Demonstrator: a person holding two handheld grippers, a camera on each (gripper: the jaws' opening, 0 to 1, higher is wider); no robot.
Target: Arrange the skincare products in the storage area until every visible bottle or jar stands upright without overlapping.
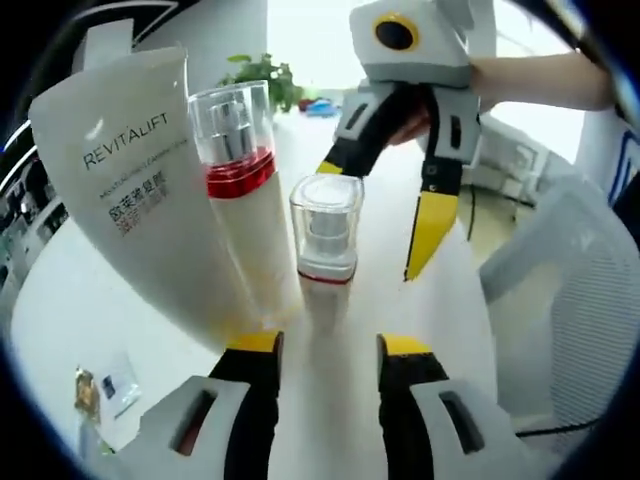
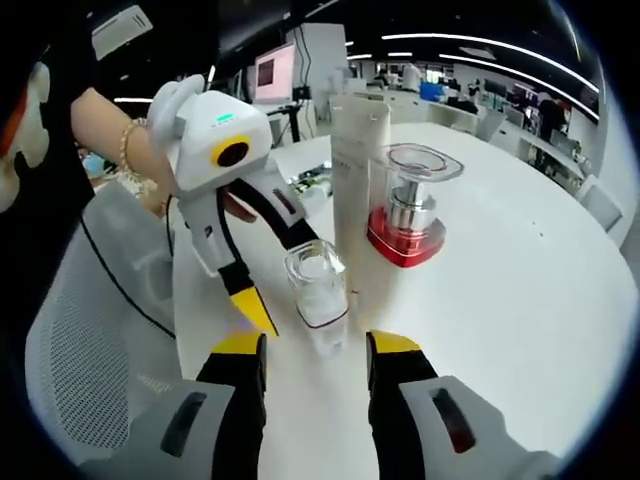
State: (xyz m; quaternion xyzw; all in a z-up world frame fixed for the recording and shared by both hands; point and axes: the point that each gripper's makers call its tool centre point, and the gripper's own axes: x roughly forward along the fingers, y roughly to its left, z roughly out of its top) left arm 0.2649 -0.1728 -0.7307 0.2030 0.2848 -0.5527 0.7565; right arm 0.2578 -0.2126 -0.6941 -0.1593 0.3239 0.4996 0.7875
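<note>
Two tools (image 1: 328, 350) (image 2: 316, 347) open, two upright pump bottles (image 1: 325, 245) (image 1: 240, 190), one white tube (image 1: 125, 180)

Small clear-capped bottle (image 2: 318, 298) upright between parted right gripper (image 2: 315, 346) jaws, tall tube (image 2: 358, 190) behind.

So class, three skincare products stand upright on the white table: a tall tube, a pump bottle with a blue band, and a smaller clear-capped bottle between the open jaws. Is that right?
One detail is wrong: the band on the pump bottle is red, not blue, as the left gripper view shows. The tall tube and the smaller clear-capped bottle do stand upright on the white table.
</note>
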